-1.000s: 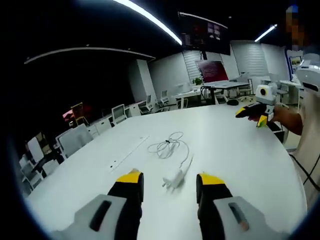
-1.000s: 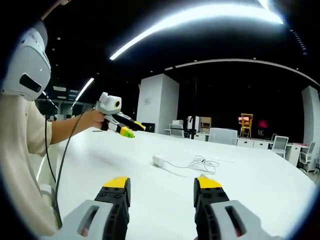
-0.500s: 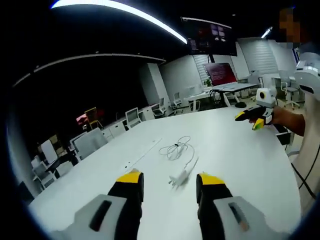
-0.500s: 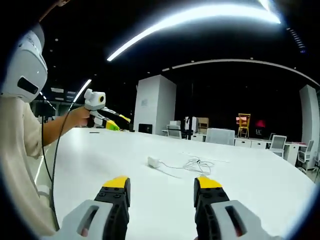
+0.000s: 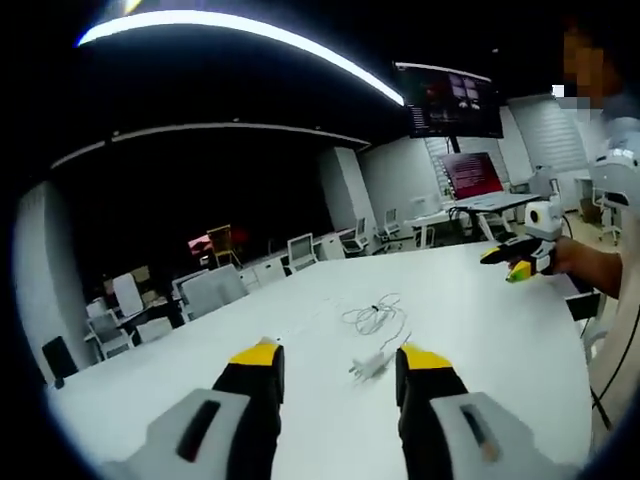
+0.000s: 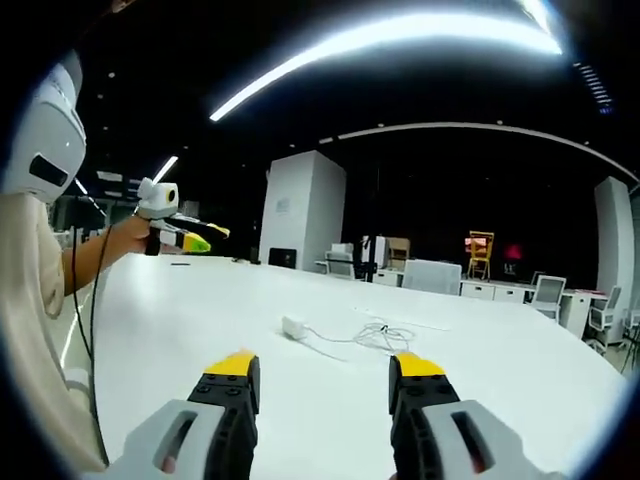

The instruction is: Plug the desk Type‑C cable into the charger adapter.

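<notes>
desk [image 5: 470, 310]: broad, rounded, smooth matte white top.
charger adapter [image 5: 367, 366]: small white boxy block, lying flat on the desk. In my left gripper view it sits just past and between my fingertips; in my right gripper view [image 6: 293, 327] it lies well ahead, left of centre.
Type-C cable [image 5: 378, 317]: thin white cord, one end run up to the adapter, the rest in a loose tangled coil beyond it [image 6: 385, 335]. Can't tell if the plug is seated.
left gripper [image 5: 340, 357]: my fingers are black with yellow tips on grey bodies, spread wide, holding nothing, above the desk, touching neither adapter nor cable.
right gripper [image 6: 328, 366]: same build, fingers wide apart, empty, well short of the adapter.
cross views: right gripper shows far right in my left gripper view [image 5: 508, 260], left gripper far left in my right gripper view [image 6: 190, 238].
background: office chairs [image 5: 215, 288] beyond the desk, dark ceiling with curved light strips [image 6: 400, 40].
</notes>
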